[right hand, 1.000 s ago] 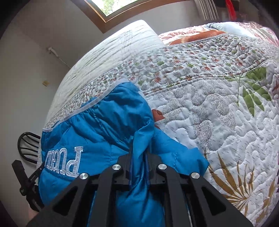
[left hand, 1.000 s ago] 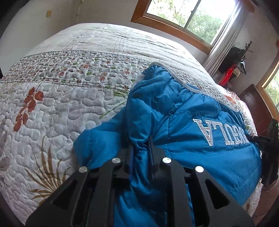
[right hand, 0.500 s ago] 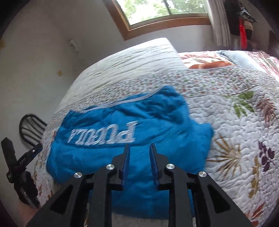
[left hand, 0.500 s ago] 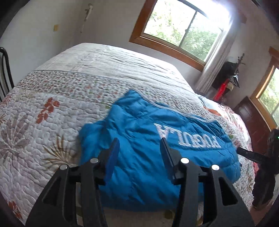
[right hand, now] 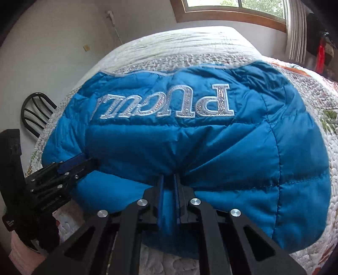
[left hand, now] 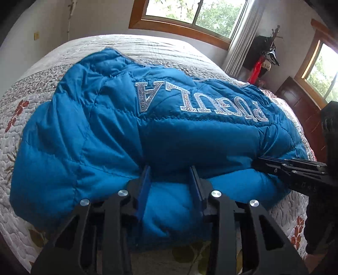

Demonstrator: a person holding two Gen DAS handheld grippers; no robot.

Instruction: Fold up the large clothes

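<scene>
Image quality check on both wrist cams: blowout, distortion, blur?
Left wrist: windows blown near white, strong fisheye bending of the bed, dark vignette corners; jacket lettering sharp. Right wrist: same barrel bend, window overexposed, jacket evenly lit, slight softness at the edges, no hard shadows.

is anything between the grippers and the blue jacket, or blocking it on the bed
Nothing visible. The right gripper is shut on the near edge of the blue jacket; the left gripper straddles that edge, having just been closing. The quilt around it is bare.
</scene>
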